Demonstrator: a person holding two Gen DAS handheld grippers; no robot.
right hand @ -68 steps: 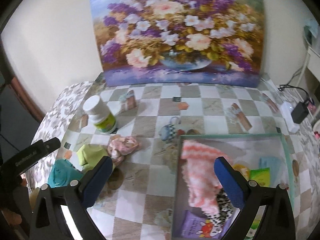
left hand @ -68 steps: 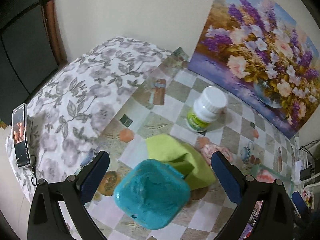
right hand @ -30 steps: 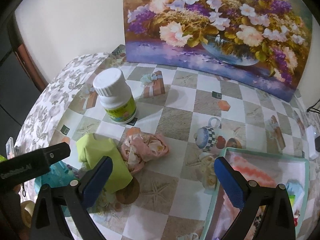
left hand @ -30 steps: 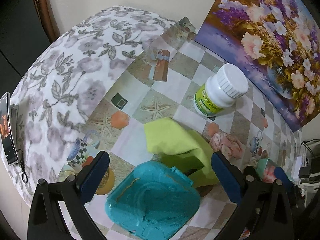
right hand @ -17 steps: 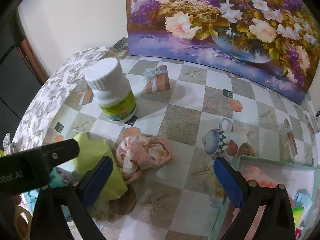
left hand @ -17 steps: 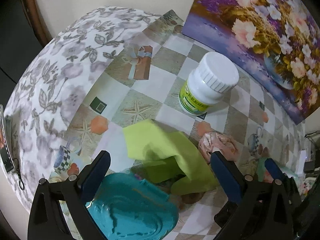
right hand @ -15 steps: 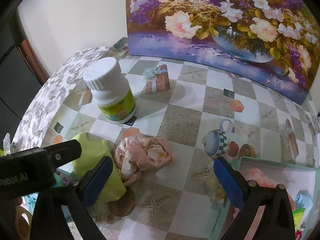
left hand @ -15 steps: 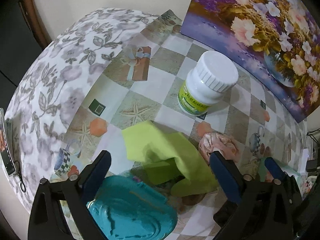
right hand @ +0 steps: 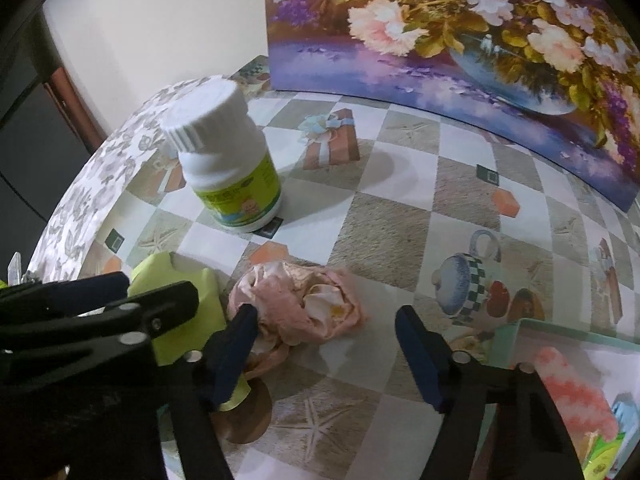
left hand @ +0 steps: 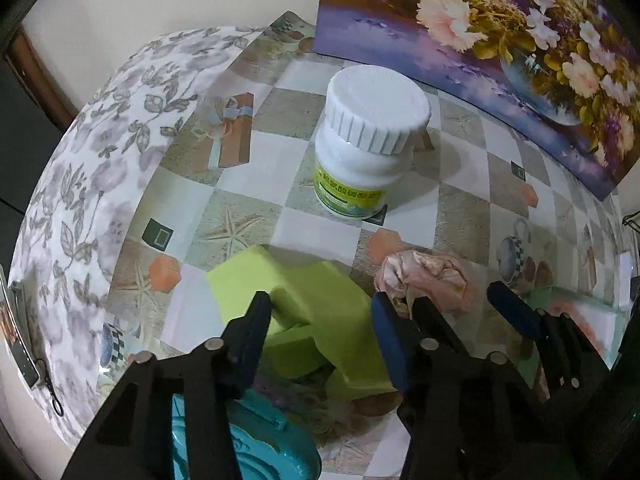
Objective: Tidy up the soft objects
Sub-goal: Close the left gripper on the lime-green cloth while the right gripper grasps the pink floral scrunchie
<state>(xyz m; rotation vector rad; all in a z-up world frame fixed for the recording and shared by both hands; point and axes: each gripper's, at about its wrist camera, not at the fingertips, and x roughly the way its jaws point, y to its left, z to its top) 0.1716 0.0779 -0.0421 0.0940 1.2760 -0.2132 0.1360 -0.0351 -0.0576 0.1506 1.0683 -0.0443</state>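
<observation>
The counter (left hand: 256, 222) carries a checkered printed cover. Ahead of the left hand-held gripper (left hand: 318, 322) stands a white bottle (left hand: 366, 140). Between its closing jaws lies a green cloth (left hand: 316, 300); a pink cloth (right hand: 304, 304) lies between the right hand-held gripper's (right hand: 326, 324) closing jaws.

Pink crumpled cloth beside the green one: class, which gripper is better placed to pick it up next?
Right. The pink cloth lies between the closing right gripper jaws, while the left gripper is closing around the green cloth.
</observation>
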